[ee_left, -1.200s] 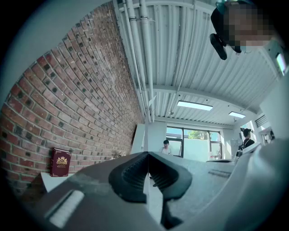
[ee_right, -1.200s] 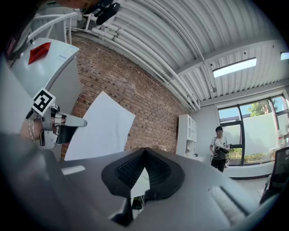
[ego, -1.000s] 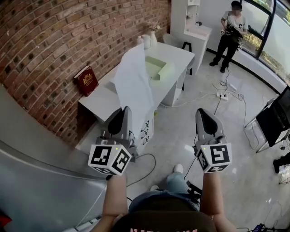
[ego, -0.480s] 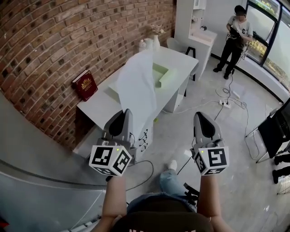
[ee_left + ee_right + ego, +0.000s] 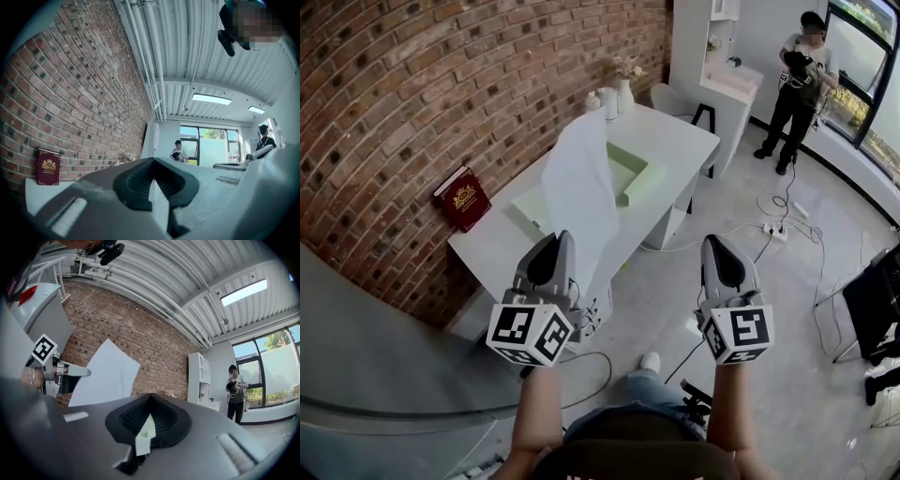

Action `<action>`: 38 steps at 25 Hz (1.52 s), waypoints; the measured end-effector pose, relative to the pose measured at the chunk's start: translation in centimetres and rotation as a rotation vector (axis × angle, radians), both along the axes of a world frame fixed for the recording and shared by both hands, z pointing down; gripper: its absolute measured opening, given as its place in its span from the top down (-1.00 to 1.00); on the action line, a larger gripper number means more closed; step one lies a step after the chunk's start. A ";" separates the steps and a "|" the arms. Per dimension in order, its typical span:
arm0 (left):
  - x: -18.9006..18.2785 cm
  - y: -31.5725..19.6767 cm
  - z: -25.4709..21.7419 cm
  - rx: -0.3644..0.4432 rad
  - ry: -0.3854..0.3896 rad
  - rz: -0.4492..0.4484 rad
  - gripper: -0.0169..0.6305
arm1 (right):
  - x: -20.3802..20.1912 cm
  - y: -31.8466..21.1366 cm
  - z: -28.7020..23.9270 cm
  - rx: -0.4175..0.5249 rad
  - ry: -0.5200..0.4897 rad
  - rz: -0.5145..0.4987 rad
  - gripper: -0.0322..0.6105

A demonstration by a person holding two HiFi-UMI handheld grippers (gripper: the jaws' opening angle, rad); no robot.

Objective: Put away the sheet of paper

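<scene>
brick wall (image 5: 441,84): ran along the left, behind the worktop
worktop (image 5: 684,141): white, long side set against the wall
red book (image 5: 461,197): stood at the worktop's near end, leaning on the bricks, gold crest facing out
vase (image 5: 624,92): white, at the far end of the worktop, pale flowers in it
white jar (image 5: 607,103): just beside the vase
shelf unit (image 5: 712,37): white, tall, past the far end
stool (image 5: 705,117): dark, between worktop and shelf unit
person (image 5: 797,89): stood near the window, dark object in hands
power strip (image 5: 775,230): on the floor (image 5: 787,319), cables trailing
ceiling pipes (image 5: 150,47): white, ran along the wall top
</scene>
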State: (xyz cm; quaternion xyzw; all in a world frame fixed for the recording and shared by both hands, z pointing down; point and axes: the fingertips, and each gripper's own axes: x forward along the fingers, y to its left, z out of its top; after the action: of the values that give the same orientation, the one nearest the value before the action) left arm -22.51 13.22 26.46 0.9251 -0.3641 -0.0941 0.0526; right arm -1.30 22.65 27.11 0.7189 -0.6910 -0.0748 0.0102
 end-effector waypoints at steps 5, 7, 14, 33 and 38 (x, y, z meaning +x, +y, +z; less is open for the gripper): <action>4.1 -4.6 -0.4 -0.010 -0.006 -0.044 0.97 | 5.0 -4.5 -0.2 -0.009 -0.016 -0.022 0.90; 5.7 -6.3 -0.4 -0.016 -0.007 -0.063 0.97 | 7.0 -6.1 -0.1 -0.015 -0.019 -0.030 0.90; 10.5 -11.1 -0.5 -0.019 0.000 -0.127 0.97 | 13.4 -11.0 -0.2 -0.017 -0.018 -0.057 0.90; 12.8 -18.0 2.8 -0.097 -0.007 -0.215 0.97 | 16.4 -18.5 2.4 -0.051 -0.053 -0.134 0.89; 13.6 -21.0 4.8 -0.136 -0.012 -0.215 0.97 | 17.0 -21.5 3.7 -0.085 -0.052 -0.146 0.90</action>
State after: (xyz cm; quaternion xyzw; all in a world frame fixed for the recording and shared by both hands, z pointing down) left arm -8.91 -7.77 31.21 0.8755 -0.4671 -0.0688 0.1028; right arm 15.69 1.12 30.83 0.6670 -0.7443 -0.0274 0.0171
